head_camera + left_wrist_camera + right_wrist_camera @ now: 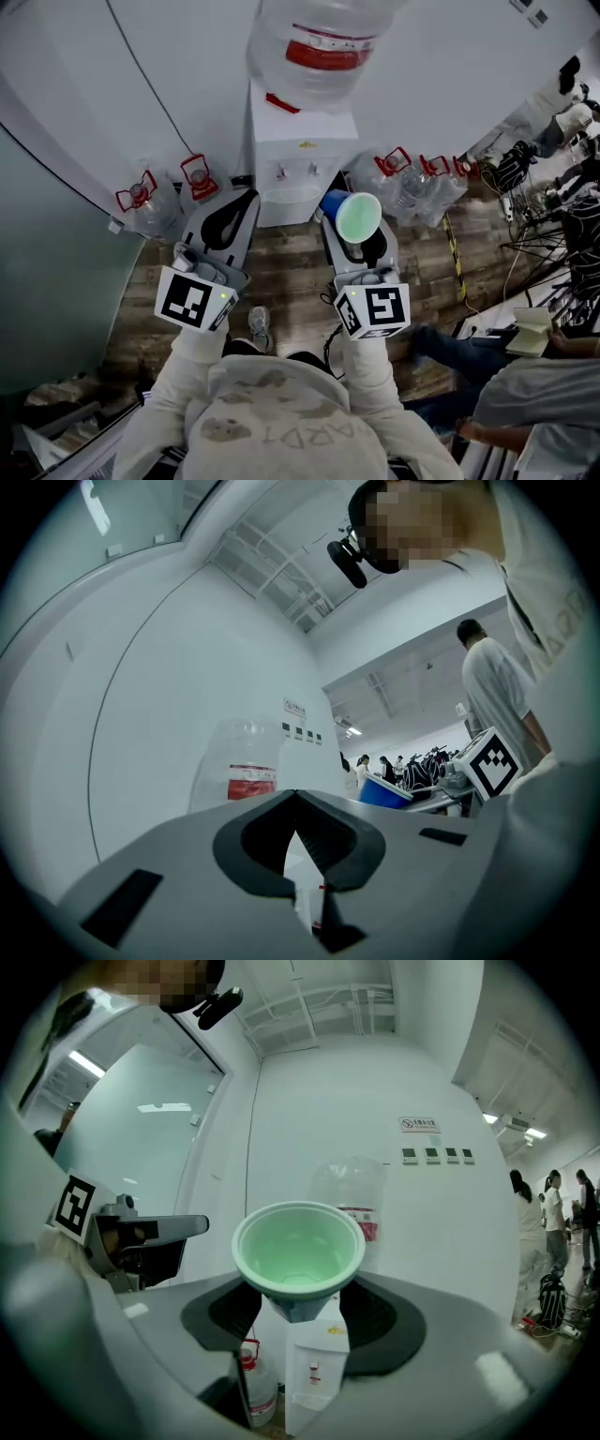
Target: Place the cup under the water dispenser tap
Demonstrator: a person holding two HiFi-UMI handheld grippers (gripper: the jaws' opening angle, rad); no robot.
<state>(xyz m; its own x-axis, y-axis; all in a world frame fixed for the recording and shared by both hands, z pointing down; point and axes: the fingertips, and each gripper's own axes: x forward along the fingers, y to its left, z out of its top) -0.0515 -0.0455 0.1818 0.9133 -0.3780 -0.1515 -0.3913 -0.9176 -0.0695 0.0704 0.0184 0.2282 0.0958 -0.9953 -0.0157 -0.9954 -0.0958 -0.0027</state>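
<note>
Head view: spare water bottles [141,202] with red handles stand far left against the white wall [75,84]. Next right is the left gripper [239,208], marker cube at its near end, pointing at the far wall. Its jaws are together with nothing between them, and the left gripper view shows the tips meeting with only a thin slit below. The water dispenser [298,164] is at far centre, white, with a big inverted bottle [314,47] with a red label on top. It stands on the wood floor [291,272].

Just right of the dispenser's front, on its near side and apart from it, is the cup [356,216], blue outside and green inside. It is held up off the floor, not under the dispenser yet. The right gripper [359,239] has its jaws clamped on the cup's lower part. In the right gripper view the cup sits upright with its mouth toward the camera and looks empty, and the dispenser shows beyond and below it.

More red-handled bottles [405,178] stand far right of the dispenser. A seated person [525,394] is near right, and tangled cables [553,225] lie at the right edge.
</note>
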